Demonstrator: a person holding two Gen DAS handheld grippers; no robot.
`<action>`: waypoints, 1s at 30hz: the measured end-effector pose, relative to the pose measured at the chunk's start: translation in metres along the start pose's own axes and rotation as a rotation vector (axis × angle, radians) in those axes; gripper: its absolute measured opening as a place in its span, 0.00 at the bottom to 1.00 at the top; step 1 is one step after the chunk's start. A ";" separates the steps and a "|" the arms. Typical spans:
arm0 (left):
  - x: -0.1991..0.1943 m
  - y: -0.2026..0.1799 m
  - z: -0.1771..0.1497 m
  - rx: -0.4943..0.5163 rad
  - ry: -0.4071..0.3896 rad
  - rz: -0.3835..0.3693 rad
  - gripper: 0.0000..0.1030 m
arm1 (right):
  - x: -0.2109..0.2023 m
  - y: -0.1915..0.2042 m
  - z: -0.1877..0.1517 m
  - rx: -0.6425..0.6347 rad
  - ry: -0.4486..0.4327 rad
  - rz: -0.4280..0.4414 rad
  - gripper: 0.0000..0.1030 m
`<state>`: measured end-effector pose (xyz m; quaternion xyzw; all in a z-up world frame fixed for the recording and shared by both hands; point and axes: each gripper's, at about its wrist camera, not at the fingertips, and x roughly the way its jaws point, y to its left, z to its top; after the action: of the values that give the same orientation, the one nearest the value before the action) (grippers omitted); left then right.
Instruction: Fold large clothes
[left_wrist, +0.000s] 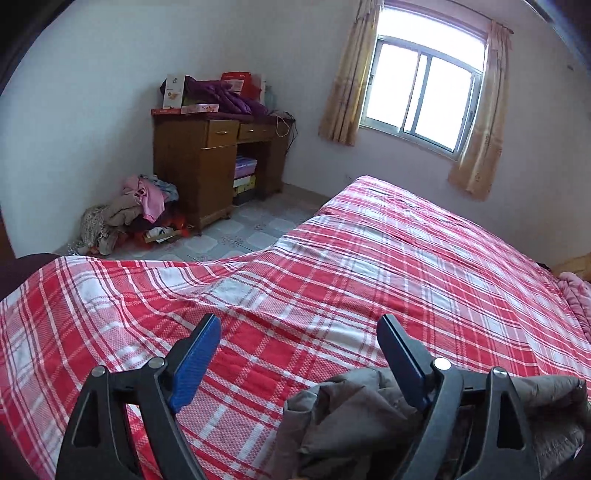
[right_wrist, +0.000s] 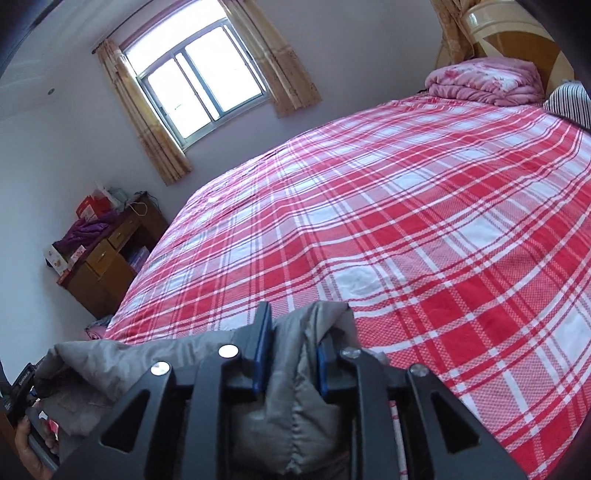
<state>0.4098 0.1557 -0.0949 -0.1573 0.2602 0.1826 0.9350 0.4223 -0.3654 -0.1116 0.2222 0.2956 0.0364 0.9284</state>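
A grey padded jacket (left_wrist: 351, 417) lies bunched at the near edge of a bed with a red and white plaid cover (left_wrist: 369, 258). My left gripper (left_wrist: 299, 321) is open wide above the cover with nothing between its blue pads; the jacket sits under and beside its right finger. In the right wrist view the same jacket (right_wrist: 110, 365) spreads to the left, and a thick fold of it fills the narrow gap of my right gripper (right_wrist: 293, 332). Both pads touch that fold, and cloth drapes over the right fingertip. A hand (right_wrist: 27, 439) shows at the lower left.
A wooden desk (left_wrist: 207, 162) piled with boxes and a purple coat stands against the far wall, with a heap of clothes (left_wrist: 136, 206) on the tiled floor beside it. A folded pink quilt (right_wrist: 487, 81) and a striped pillow (right_wrist: 570, 99) lie at the headboard end.
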 end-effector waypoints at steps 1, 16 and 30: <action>0.003 0.002 0.001 -0.004 0.008 0.004 0.84 | 0.000 -0.001 0.000 0.007 -0.002 0.018 0.31; -0.043 -0.037 -0.018 0.061 -0.144 0.039 0.91 | -0.031 0.041 -0.004 -0.158 -0.196 -0.135 0.93; 0.006 -0.081 -0.045 0.232 -0.019 0.117 0.91 | 0.019 0.120 -0.052 -0.469 -0.005 -0.108 0.93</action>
<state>0.4301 0.0679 -0.1183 -0.0308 0.2794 0.2068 0.9371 0.4167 -0.2334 -0.1073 -0.0157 0.2881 0.0538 0.9560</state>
